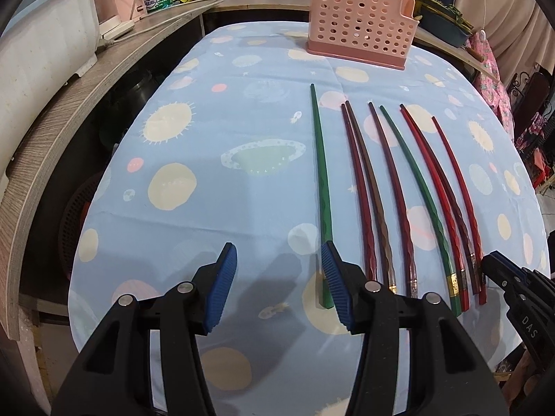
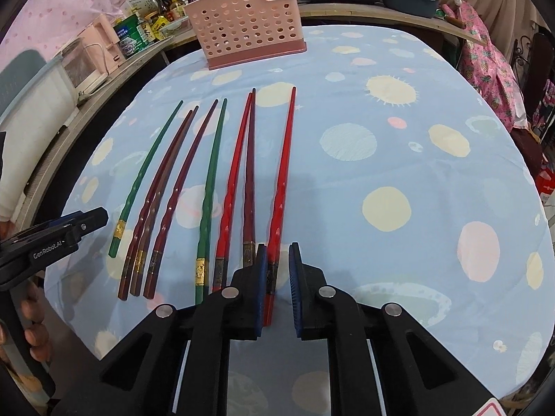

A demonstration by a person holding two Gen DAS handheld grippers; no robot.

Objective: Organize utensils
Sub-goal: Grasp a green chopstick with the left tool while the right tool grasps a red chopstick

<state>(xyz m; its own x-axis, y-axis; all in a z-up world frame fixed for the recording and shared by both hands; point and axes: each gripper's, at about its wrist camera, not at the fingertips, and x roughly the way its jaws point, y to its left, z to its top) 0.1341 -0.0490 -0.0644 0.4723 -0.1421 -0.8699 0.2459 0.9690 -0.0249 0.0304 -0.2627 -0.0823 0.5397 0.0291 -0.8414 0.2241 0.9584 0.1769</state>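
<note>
Rt tongs (image 2: pixel 277 289) part-open astride the outermost red chopstick (image 2: pixel 281 187), lying lengthwise toward the pink holder (image 2: pixel 242 27); lt tongs (image 1: pixel 279 287) wide apart

Table (image 1: pixel 242 121) (planet-print cloth) carries a chopstick row (image 1: pixel 399 190) and pink holder (image 1: pixel 360 27).
</note>
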